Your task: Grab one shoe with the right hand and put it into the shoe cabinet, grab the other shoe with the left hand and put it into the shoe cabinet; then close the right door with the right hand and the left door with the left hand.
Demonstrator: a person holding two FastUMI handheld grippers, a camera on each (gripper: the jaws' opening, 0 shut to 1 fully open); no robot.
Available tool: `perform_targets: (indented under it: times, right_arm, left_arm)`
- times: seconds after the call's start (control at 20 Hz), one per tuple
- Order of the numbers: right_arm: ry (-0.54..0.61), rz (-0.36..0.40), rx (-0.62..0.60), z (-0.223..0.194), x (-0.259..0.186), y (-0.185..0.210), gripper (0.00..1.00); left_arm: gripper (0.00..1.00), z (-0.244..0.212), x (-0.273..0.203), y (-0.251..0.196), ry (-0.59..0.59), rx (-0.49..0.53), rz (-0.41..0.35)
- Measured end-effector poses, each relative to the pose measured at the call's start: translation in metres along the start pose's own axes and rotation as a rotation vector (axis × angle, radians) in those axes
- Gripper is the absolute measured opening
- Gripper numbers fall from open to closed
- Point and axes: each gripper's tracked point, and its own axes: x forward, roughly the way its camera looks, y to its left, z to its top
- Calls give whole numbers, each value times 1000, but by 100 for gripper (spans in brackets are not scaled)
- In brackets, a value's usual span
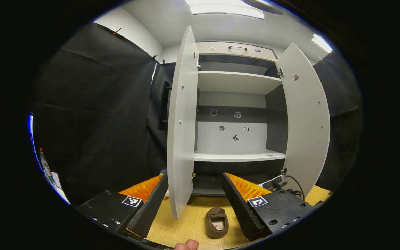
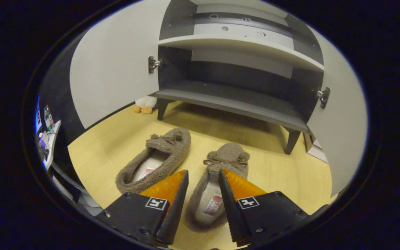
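Two shoes, left (image 2: 155, 159) and right (image 2: 217, 180), lie side by side on the floor (image 2: 276, 166) before the open cabinet (image 2: 234, 100), toes toward it; a toy (image 2: 144, 104) sits under its left door (image 2: 113, 66).

Two fuzzy brown slippers lie side by side on the yellow wood floor in front of the shoe cabinet (image 2: 234, 100), toes pointing toward it. The left slipper (image 2: 155, 159) is angled slightly, its bow near the toe and its pale insole showing. The right slipper (image 2: 217, 180) lies just beside it, apart, also bowed, with a labelled insole. The cabinet is grey with white shelves and stands on short dark legs; its left door (image 2: 109, 66) and right door (image 2: 342, 114) both stand wide open.
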Motion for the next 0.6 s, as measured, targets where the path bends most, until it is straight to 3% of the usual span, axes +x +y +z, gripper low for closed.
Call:
perform_targets:
  times: [0.15, 0.6]
  right_arm:
    - [38, 4, -1, -10, 14, 2, 49]
    - [67, -41, 65, -21, 29, 6, 42]
  left_arm:
    - [95, 0, -1, 3, -3, -6, 10]
    - [95, 0, -1, 12, 1, -1, 28]
